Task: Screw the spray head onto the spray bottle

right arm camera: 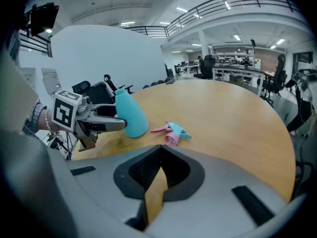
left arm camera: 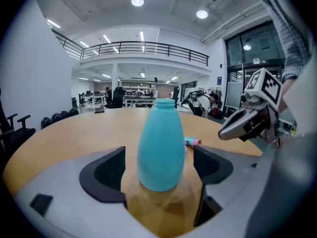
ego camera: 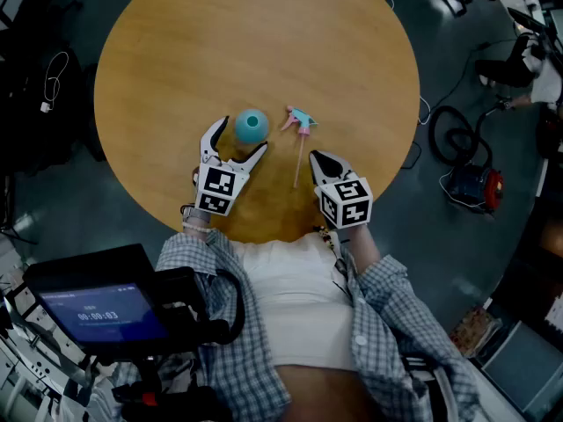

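Note:
A teal spray bottle [ego camera: 252, 126] [left arm camera: 159, 145] [right arm camera: 130, 114] without its head stands upright on the round wooden table [ego camera: 255, 33]. My left gripper [ego camera: 233, 144] [left arm camera: 158, 165] is open with the bottle between its jaws; the pads stand apart from it on both sides. The pink and teal spray head [ego camera: 299, 120] [right arm camera: 172, 132] [left arm camera: 192, 142] lies on the table to the bottle's right, its long tube [ego camera: 299, 163] trailing toward me. My right gripper [ego camera: 322, 160] [right arm camera: 161, 150] is shut and empty, just short of the spray head.
The table's near edge [ego camera: 264, 236] lies right under both grippers. A person's plaid sleeves and white shirt fill the bottom of the head view. Cables and a red-and-blue device [ego camera: 471, 183] lie on the floor to the right.

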A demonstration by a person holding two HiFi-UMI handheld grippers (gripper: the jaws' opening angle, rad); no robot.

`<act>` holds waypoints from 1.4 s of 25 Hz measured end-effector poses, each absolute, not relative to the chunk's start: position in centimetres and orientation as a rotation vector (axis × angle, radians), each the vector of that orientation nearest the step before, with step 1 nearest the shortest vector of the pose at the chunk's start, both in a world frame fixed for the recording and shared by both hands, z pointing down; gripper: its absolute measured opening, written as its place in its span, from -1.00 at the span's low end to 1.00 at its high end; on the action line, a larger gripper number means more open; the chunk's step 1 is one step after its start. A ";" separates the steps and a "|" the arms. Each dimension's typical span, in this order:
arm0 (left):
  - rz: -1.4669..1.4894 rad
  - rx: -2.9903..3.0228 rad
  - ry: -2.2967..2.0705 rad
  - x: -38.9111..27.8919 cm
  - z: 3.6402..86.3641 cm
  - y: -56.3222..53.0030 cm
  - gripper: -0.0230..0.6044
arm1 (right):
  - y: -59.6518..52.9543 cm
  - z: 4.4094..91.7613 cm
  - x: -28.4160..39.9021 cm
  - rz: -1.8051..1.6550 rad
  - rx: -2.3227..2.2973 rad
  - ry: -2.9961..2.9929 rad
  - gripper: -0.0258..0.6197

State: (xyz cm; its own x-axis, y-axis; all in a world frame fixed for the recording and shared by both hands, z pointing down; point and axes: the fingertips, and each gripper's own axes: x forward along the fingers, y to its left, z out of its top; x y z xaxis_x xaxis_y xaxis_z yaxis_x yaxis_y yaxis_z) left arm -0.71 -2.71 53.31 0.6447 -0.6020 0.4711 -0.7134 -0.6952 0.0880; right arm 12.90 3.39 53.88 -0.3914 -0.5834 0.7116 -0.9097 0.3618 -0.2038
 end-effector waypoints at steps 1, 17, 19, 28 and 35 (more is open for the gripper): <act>0.600 2.601 -1.066 -0.6 53.2 -2.9 0.41 | 3.5 53.9 12.9 0.807 1.290 -2.094 -0.94; 0.684 2.640 -0.994 1.1 54.2 -1.5 0.27 | 2.2 54.2 15.1 0.766 1.310 -2.023 -0.94; 0.686 2.640 -0.992 1.2 54.3 -1.3 0.26 | 1.6 54.7 15.4 0.805 1.301 -1.997 -0.94; 0.686 2.620 -1.005 1.1 54.5 -1.1 0.26 | -2.9 55.5 15.7 1.082 1.283 -1.956 -0.42; 0.678 2.614 -1.010 1.2 54.3 -1.0 0.26 | -3.6 56.7 14.4 1.052 1.253 -1.834 -0.38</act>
State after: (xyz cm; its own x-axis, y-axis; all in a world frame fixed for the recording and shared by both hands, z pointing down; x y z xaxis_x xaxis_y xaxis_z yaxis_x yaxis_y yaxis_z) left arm 1.24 -0.97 54.26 0.6500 -0.5645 0.5087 -0.6847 -0.7254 0.0699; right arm 14.42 -3.56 56.72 -0.3135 -0.4047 0.8591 -0.9459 0.2133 -0.2447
